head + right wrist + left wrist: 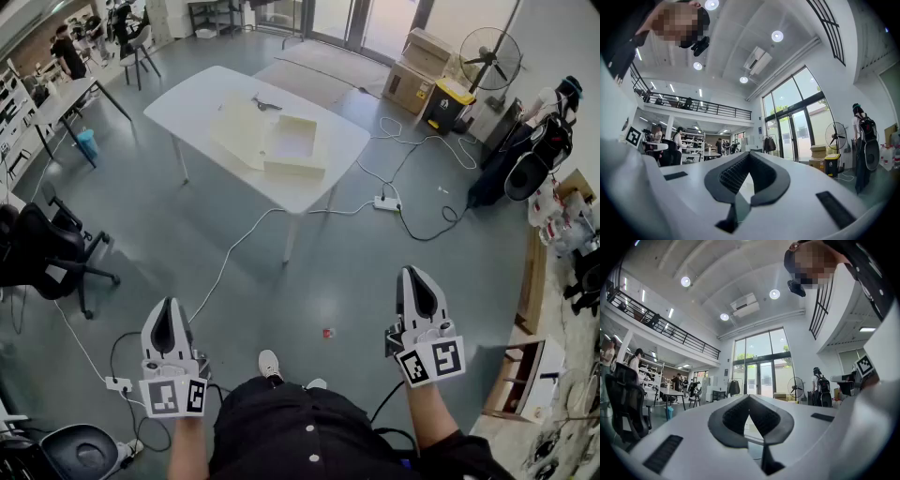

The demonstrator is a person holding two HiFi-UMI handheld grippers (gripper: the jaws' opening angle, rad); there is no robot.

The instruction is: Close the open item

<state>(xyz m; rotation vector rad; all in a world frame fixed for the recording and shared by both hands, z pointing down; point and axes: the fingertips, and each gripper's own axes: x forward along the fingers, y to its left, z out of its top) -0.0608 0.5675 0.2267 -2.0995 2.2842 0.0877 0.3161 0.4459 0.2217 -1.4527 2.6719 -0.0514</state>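
An open cream cardboard box (292,142) lies on the white table (187,101) far ahead in the head view, its lid flap (240,127) folded out to the left. Both grippers are held low by the person's body, well short of the table. The left gripper (170,311) points forward with its jaw tips touching and nothing between them; the left gripper view shows the same closed tips (749,397). My right gripper (416,277) is likewise shut and empty, tips meeting (749,154).
A small dark tool (265,103) lies on the table behind the box. Cables and a power strip (386,202) cross the grey floor. A black office chair (47,248) stands at left; a fan (489,58), cardboard boxes (417,70) and a bin (448,101) stand at the back right.
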